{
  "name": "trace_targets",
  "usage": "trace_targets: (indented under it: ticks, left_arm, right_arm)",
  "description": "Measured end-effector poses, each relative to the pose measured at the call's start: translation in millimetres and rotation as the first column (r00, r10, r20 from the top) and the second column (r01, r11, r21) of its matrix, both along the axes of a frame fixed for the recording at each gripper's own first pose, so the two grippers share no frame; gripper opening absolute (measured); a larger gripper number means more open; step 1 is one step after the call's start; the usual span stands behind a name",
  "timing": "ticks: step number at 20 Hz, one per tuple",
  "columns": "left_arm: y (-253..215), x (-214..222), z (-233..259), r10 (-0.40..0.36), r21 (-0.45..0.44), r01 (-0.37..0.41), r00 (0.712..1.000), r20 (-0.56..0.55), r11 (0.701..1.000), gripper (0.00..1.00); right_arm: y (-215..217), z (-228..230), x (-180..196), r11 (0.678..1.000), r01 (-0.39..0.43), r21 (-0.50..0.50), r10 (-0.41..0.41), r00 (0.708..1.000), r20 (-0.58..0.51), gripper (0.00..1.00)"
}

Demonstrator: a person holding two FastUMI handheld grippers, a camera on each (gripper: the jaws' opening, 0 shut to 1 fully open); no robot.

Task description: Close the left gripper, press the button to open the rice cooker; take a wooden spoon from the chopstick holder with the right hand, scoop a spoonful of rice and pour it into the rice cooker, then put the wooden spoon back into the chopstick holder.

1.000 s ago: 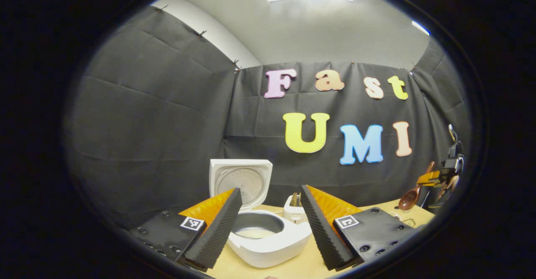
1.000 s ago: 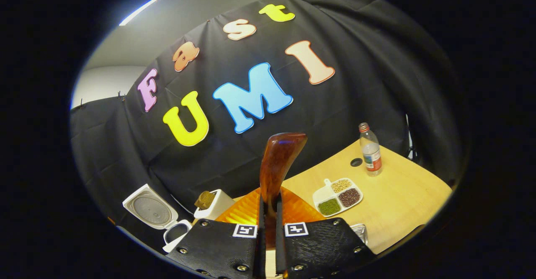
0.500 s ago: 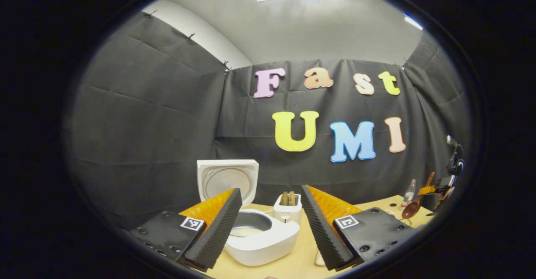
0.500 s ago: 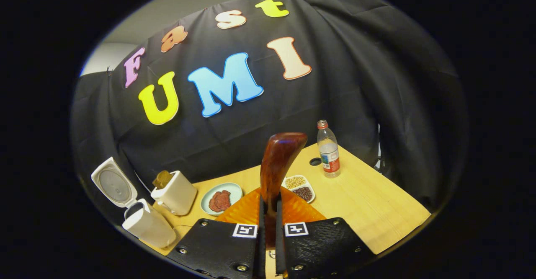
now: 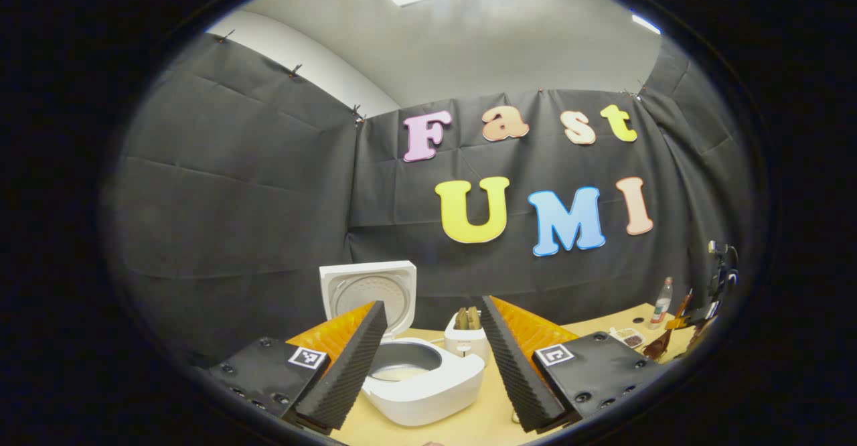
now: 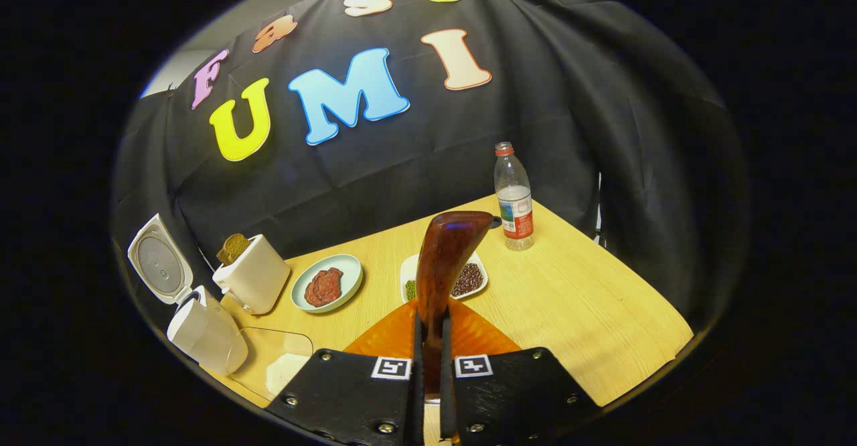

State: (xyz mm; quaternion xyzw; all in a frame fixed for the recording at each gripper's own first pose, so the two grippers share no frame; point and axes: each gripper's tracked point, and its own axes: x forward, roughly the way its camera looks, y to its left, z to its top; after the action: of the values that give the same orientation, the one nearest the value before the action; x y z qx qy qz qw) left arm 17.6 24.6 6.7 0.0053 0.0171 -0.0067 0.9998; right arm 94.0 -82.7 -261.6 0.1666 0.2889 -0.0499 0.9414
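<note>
The right gripper (image 6: 428, 365) has both fingers clamped on the handle of the wooden spoon (image 6: 443, 258), a glossy, reddish-brown piece that rises upright from between them and curves at the top, above the wooden table (image 6: 589, 312). In the left gripper view, the left gripper (image 5: 432, 359) has its fingers spread wide apart, holding nothing, in front of the white rice cooker (image 5: 428, 382); its lid stands open and a pale layer lies in the grey inner pot. A white toaster (image 5: 466, 339) with bread stands just behind the cooker. Beyond the spoon lie a plate of meat (image 6: 327, 283), a divided dish of beans (image 6: 469, 277) and a water bottle (image 6: 513, 198).
</note>
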Motion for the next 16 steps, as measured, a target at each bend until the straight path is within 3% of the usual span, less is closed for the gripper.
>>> trace_targets:
  ticks: [2, 8, 12, 13, 14, 16]
  left_arm:
    - [1.9, -0.1, 2.7, 0.007, 0.004, -0.007, 1.000, 0.001, 1.000, 0.95]
    - [-0.9, 0.3, 5.5, 0.007, 0.018, -0.008, 1.000, 0.006, 1.000, 1.00]
    - [-12.5, 4.3, 6.0, -0.015, 0.008, 0.015, 1.000, 0.011, 1.000, 0.98]
    - [-16.0, 5.2, 6.2, -0.022, 0.004, 0.022, 1.000, 0.013, 1.000, 0.98]
    - [-19.1, 6.8, 6.5, -0.029, -0.001, 0.029, 0.999, 0.016, 1.000, 1.00]
    - [-24.9, 9.3, 4.9, -0.042, -0.011, 0.042, 0.999, 0.018, 0.999, 0.98]
  right_arm:
    - [3.0, -8.6, -0.8, 1.000, 0.002, 0.012, -0.002, 1.000, -0.012, 0.10]
    - [3.0, -24.1, -4.9, 1.000, 0.011, 0.023, -0.010, 0.999, -0.043, 0.10]
    - [-16.1, -13.3, -8.2, 0.997, 0.020, -0.070, -0.021, 1.000, -0.008, 0.18]
    - [-20.8, -11.5, -10.4, 0.996, 0.019, -0.091, -0.019, 1.000, -0.007, 0.25]
    - [-25.6, -7.8, -13.1, 0.994, 0.020, -0.109, -0.021, 1.000, -0.004, 0.40]
    - [-37.3, -0.7, -17.5, 0.989, 0.031, -0.145, -0.030, 1.000, 0.010, 0.55]
